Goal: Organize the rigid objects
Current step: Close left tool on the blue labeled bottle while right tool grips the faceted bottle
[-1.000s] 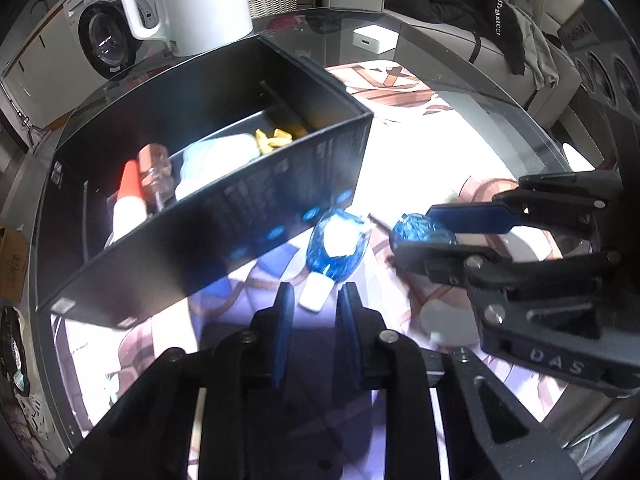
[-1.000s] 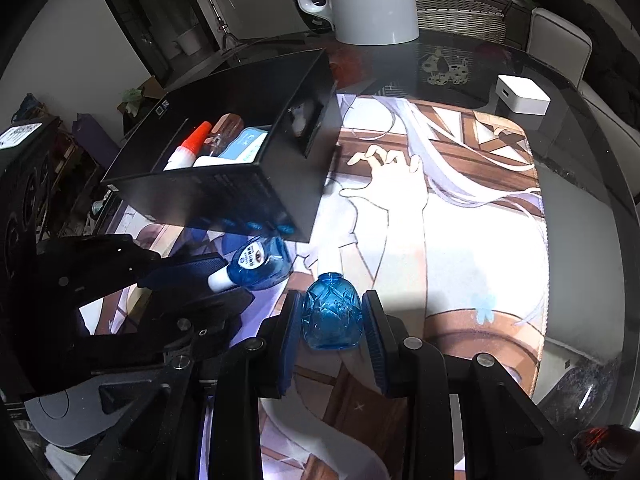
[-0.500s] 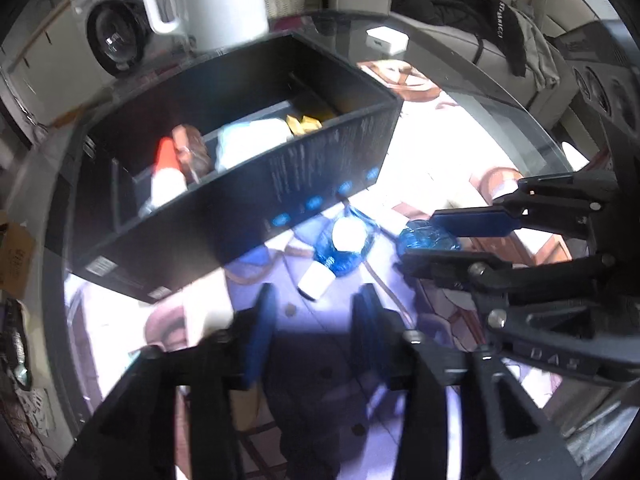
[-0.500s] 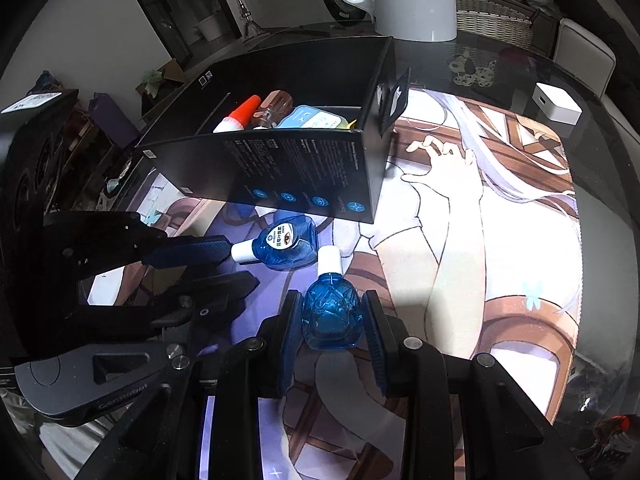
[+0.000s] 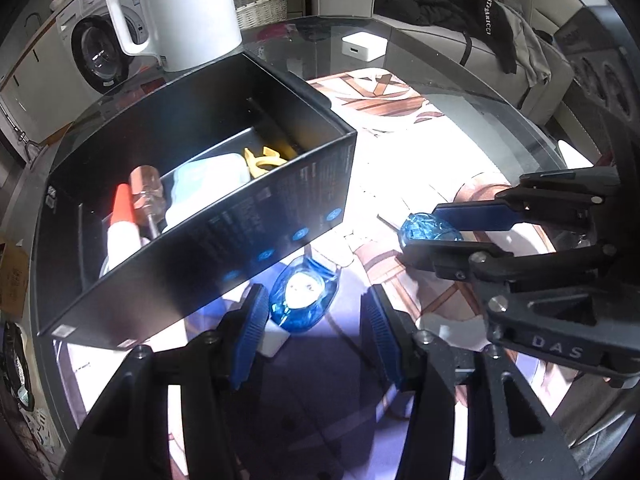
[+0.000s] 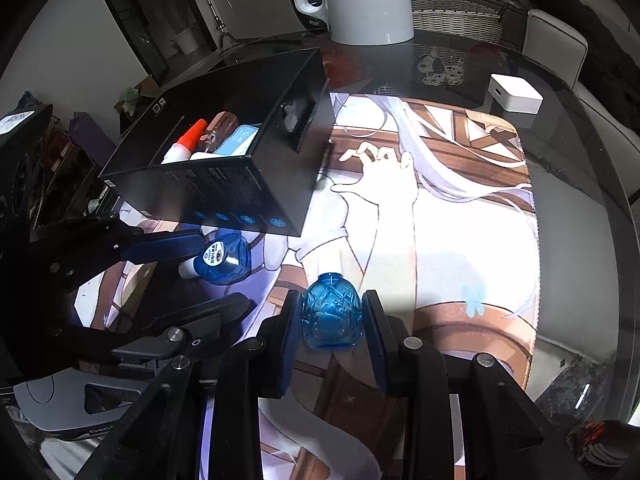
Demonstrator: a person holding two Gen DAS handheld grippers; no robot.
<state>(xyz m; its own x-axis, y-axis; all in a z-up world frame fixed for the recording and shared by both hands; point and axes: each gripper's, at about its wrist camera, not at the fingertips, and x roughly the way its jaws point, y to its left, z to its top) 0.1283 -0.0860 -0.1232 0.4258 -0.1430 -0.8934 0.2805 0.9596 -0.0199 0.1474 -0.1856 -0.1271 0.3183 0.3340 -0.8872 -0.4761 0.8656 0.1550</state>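
A black open box (image 5: 256, 208) stands on the printed mat and holds a red-tipped glue bottle (image 5: 122, 224), a brownish bottle, a pale blue pack and a yellow piece. My left gripper (image 5: 316, 316) is open, its jaws on either side of a blue bottle with a white cap (image 5: 302, 298) that lies flat by the box; it also shows in the right wrist view (image 6: 224, 260). My right gripper (image 6: 332, 316) is shut on a small faceted blue glass bottle (image 6: 331, 318), upright, also seen in the left wrist view (image 5: 428, 234).
A white kettle (image 5: 176, 12) stands behind the box on the round glass table (image 6: 580, 248). A small white box (image 6: 514, 98) sits at the far right. A red glassy object (image 6: 600, 446) lies near the table's near right edge.
My left gripper has opened wide and moved forward around the lying blue bottle. My right gripper still holds the faceted bottle; its white cap no longer shows.
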